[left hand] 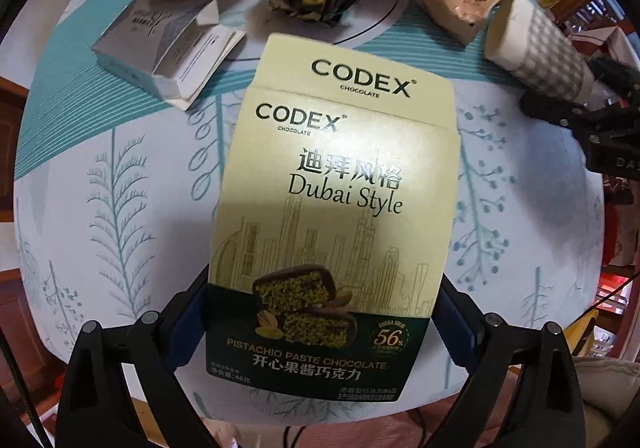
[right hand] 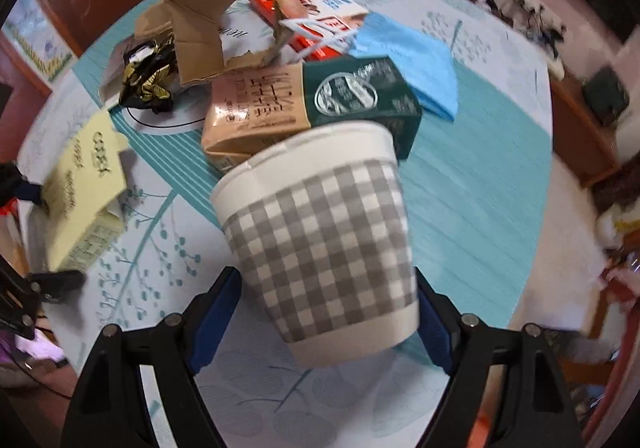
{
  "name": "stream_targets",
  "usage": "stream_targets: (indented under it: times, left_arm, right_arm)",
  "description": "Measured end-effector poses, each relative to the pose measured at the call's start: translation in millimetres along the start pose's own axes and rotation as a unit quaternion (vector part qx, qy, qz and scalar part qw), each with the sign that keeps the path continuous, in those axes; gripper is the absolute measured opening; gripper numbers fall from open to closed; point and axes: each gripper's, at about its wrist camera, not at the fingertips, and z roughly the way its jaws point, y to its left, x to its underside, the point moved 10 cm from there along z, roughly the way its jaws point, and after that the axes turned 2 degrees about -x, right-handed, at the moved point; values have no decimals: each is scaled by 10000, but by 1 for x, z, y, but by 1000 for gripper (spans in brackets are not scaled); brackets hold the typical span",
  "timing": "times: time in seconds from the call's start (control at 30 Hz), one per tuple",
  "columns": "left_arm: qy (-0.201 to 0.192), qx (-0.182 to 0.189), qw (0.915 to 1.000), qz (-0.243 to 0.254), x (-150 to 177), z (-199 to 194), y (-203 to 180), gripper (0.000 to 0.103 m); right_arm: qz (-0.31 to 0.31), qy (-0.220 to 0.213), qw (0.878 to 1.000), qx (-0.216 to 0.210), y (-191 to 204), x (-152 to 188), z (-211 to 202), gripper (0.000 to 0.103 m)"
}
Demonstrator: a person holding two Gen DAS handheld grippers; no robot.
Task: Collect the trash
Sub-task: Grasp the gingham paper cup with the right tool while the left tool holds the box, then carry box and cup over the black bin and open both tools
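I am pinching a flat, matte cream cardboard chocolate box [left hand: 332,208] with my left gripper [left hand: 320,312], its fingers [left hand: 188,312] pressing on the dark green lower end at the bottom centre of the left view. My right gripper [right hand: 328,312] is holding a tapered paper cup [right hand: 320,244], grey-checked with a white rim, its fingers [right hand: 218,308] touching the base at the lower centre. Behind it, crumpled foil [right hand: 150,76], torn brown cardboard [right hand: 200,28] and a carton [right hand: 308,104] are lying on the patterned table [right hand: 480,168].
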Motion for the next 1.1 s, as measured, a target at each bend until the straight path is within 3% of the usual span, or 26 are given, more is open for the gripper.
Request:
stream_targets:
  times: [0.07, 0.2, 0.6, 0.87, 1.1]
  left_arm:
    - [-67, 42, 10000, 0, -1, -2, 0, 95]
    - [-157, 36, 9999, 54, 0, -4, 4, 94]
    - [-344, 265, 9988, 239, 17, -13, -13, 94]
    - [-602, 504, 9935, 827, 10, -21, -16, 94]
    - [-788, 646, 9844, 1435, 6, -28, -20, 94]
  right_arm:
    - [167, -65, 9998, -70, -1, 2, -5, 63]
    - [602, -120, 9970, -462, 3, 9, -11, 62]
    - [1166, -399, 9886, -863, 66, 62, -47, 62]
    - [1719, -650, 9809, -629, 121, 107, -83, 62]
    - [2580, -875, 9612, -430, 180, 152, -102, 62]
